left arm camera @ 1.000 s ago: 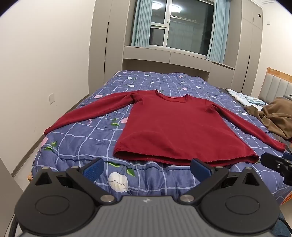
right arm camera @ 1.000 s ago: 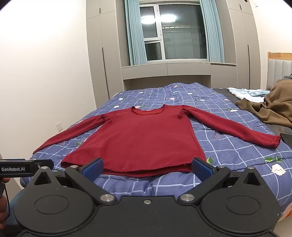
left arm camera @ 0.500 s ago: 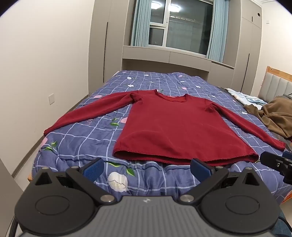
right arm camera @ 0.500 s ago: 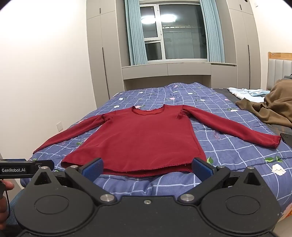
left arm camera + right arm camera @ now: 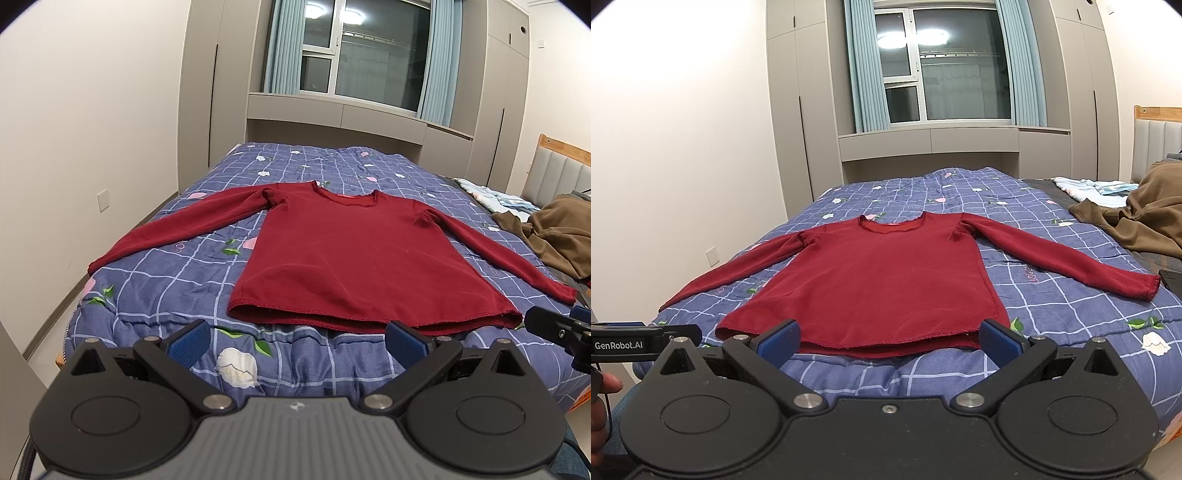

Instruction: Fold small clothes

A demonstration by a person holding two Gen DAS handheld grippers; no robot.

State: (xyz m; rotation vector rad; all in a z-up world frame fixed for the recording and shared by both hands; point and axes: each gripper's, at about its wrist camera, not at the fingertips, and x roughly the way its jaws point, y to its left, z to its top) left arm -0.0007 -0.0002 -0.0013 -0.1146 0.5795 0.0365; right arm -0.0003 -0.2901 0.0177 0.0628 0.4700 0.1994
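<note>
1. Bed [image 5: 155, 288]: quilt-covered. We stand at its near edge, both tools held off that edge and aimed across it toward the far edge under the window.
2. Shirt [image 5: 362, 266]: red, long-sleeved, flat on the quilt and unfolded. Hem lies along the near edge, collar toward the far edge, so the long axis runs straight away from us. Sleeves splay out, one to each side.
3. Left sleeve [image 5: 177, 229] reaches toward the bed's left edge; right sleeve [image 5: 1071, 258] reaches toward the brown clothes [image 5: 1145, 214] heaped at the right edge.
4. Left gripper [image 5: 295, 339]: jaws spread wide, holding nothing, short of the hem and near its left corner. We judge it the nearer tool to the left sleeve.
5. Right gripper [image 5: 888, 339]: jaws likewise spread and empty, just short of the hem, centred nearer its right half. It is nearer the right sleeve.
6. Our judgement: no fold started; first reach is forward, over the hem.
</note>
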